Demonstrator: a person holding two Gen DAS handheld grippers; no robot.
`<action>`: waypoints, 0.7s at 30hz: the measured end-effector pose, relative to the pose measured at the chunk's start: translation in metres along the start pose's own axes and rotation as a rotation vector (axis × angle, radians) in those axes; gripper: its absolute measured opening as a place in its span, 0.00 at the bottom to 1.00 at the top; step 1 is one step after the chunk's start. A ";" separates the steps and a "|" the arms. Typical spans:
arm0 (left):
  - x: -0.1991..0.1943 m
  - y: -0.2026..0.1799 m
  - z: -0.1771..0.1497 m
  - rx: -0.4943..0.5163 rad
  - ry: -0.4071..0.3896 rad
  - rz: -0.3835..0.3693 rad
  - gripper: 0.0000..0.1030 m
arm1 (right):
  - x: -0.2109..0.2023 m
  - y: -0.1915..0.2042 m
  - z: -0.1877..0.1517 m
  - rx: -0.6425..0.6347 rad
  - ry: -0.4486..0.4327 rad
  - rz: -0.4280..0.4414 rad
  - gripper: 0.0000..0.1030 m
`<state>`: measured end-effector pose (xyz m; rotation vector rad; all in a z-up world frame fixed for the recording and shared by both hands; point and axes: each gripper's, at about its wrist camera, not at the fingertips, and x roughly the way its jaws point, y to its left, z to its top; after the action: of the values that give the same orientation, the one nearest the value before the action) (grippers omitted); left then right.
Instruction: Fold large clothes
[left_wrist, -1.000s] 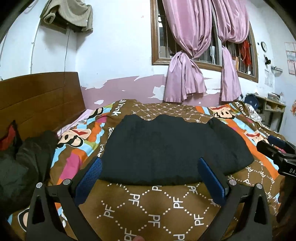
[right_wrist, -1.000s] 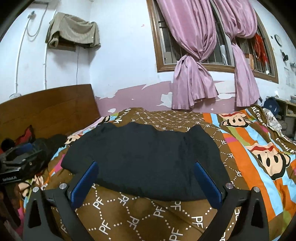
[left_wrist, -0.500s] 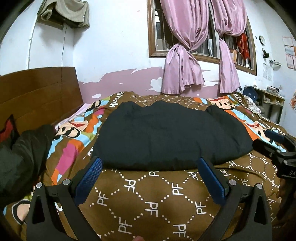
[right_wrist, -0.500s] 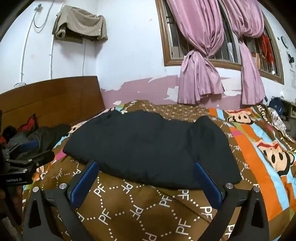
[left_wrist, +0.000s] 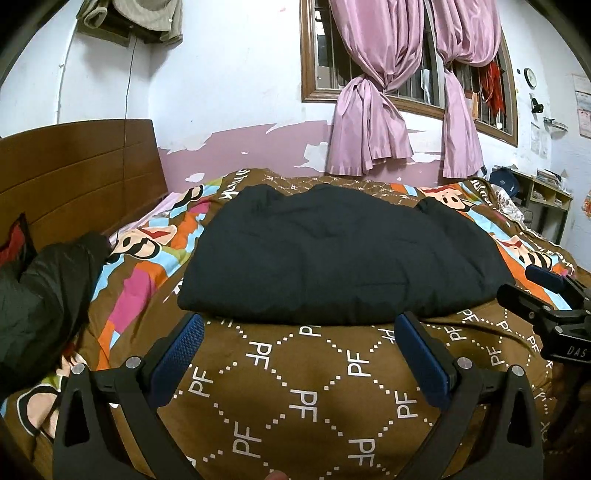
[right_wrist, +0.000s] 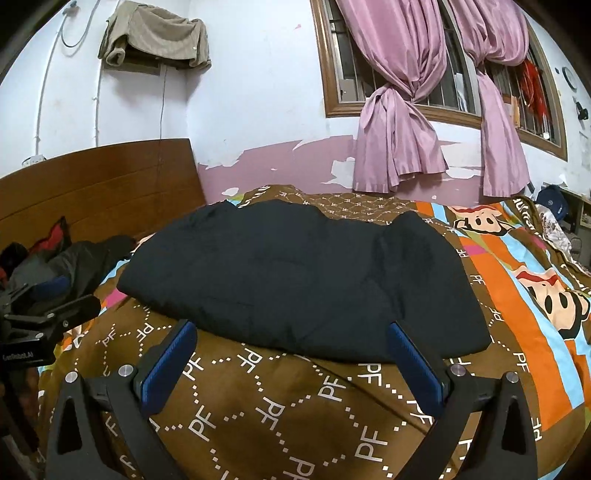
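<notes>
Nearest the lens, the left gripper is held with its blue pads spread wide, nothing between them, above the brown "PF" blanket. The right gripper is likewise spread wide and empty, its pads just short of the near edge of the garment. Each gripper is seen at the edge of the other's view: the right one at the right of the left wrist view, the left one at the left of the right wrist view.

Just beyond the fingertips, the black garment is laid flat across the middle of the bed, on top of the blanket, with its near edge folded thick and rounded. A sleeve or flap is seen lying over its right part in the right wrist view.

To the left, a dark jacket is heaped beside the wooden headboard. Further right, cartoon-monkey stripes are shown on the blanket.

At the back, a white and pink peeling wall is seen, with a barred window hung with knotted pink curtains, and a beige cloth draped high on the wall.
</notes>
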<state>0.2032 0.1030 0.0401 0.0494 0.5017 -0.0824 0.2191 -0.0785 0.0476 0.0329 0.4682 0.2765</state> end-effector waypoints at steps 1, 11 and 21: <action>-0.001 -0.001 0.000 -0.001 0.001 -0.001 0.98 | 0.000 0.000 0.000 -0.002 -0.001 0.002 1.00; -0.002 0.003 -0.001 -0.008 0.002 0.003 0.98 | -0.001 0.001 -0.001 -0.005 -0.005 0.005 1.00; -0.003 0.003 -0.001 -0.007 0.000 0.004 0.98 | -0.001 0.001 -0.001 0.005 -0.001 0.012 1.00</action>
<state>0.2009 0.1059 0.0408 0.0435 0.5023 -0.0768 0.2171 -0.0776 0.0474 0.0404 0.4681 0.2868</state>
